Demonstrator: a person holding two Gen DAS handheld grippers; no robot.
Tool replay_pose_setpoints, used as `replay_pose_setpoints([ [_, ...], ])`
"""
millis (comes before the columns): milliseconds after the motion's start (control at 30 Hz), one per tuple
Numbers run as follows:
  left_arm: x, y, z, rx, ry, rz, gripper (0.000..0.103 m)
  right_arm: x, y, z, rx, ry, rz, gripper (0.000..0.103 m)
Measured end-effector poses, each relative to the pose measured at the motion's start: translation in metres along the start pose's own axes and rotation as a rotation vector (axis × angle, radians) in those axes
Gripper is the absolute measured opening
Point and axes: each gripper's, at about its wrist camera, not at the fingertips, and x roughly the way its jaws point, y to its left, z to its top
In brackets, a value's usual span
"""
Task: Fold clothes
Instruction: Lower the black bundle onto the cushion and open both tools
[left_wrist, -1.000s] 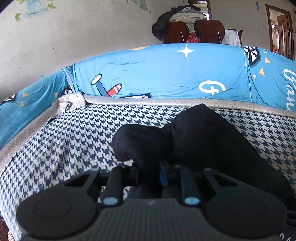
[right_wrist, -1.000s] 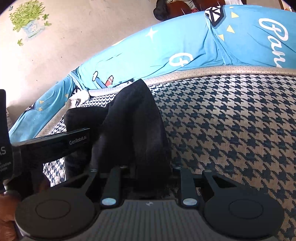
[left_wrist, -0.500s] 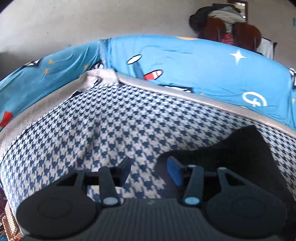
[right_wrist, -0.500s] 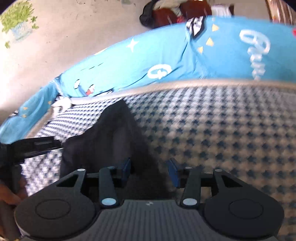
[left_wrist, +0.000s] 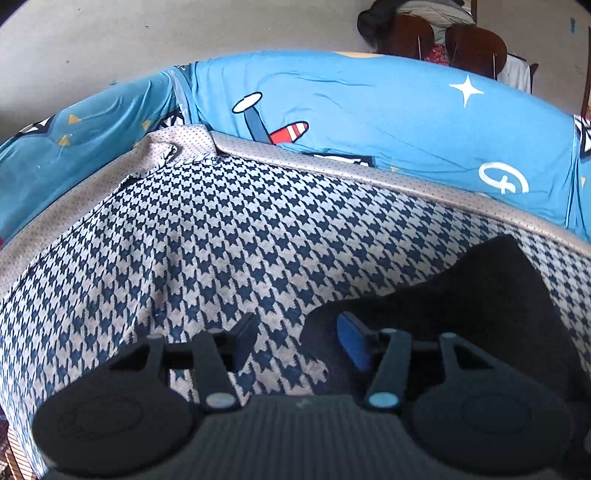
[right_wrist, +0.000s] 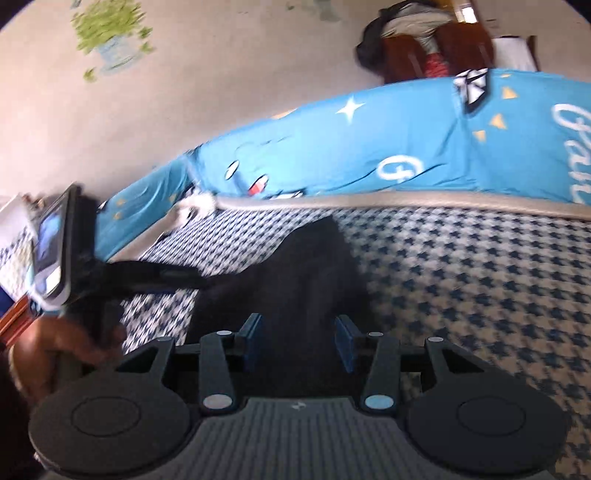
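Note:
A black garment (left_wrist: 480, 295) lies folded on the houndstooth cover (left_wrist: 229, 236). In the left wrist view it sits at the lower right. My left gripper (left_wrist: 297, 332) is off its left edge with the jaws opening; only checked cover and the garment's edge show between the fingers, and nothing is gripped. In the right wrist view the black garment (right_wrist: 306, 266) runs from the middle down under my right gripper (right_wrist: 298, 332). That gripper is open, with its blue pads standing apart on either side of the cloth and not pressing it.
A blue printed sheet (left_wrist: 369, 122) rises behind the grey trim (left_wrist: 369, 177) of the cover. Brown chairs piled with clothes (left_wrist: 443, 33) stand by the far wall. In the right wrist view a hand (right_wrist: 62, 347) holds the other device with its screen (right_wrist: 51, 251) at the left.
Both grippers were shut on the black garment and have let go, jaws now apart. The left one swung left, so the garment now lies to its right. The right one lifted slightly.

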Motion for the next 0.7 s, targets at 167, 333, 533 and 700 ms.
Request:
replay_pose_setpoints([
  [167, 0.016, 0.005, -0.005, 0.012, 0.036, 0.018, 0.055, 0.016, -0.006, -0.013, 0.007, 0.066, -0.053, 0.043],
  [333, 0.020, 0.010, -0.005, 0.023, 0.041, 0.034, 0.059, 0.017, -0.007, -0.013, -0.006, 0.065, -0.060, 0.043],
  [533, 0.020, 0.016, -0.004, -0.013, 0.048, 0.042, 0.063, 0.014, -0.006, -0.012, 0.001, 0.065, -0.064, 0.043],
  [700, 0.004, 0.009, 0.003, 0.036, -0.012, 0.051, 0.062, 0.005, 0.008, -0.011, -0.056, 0.029, -0.037, 0.043],
])
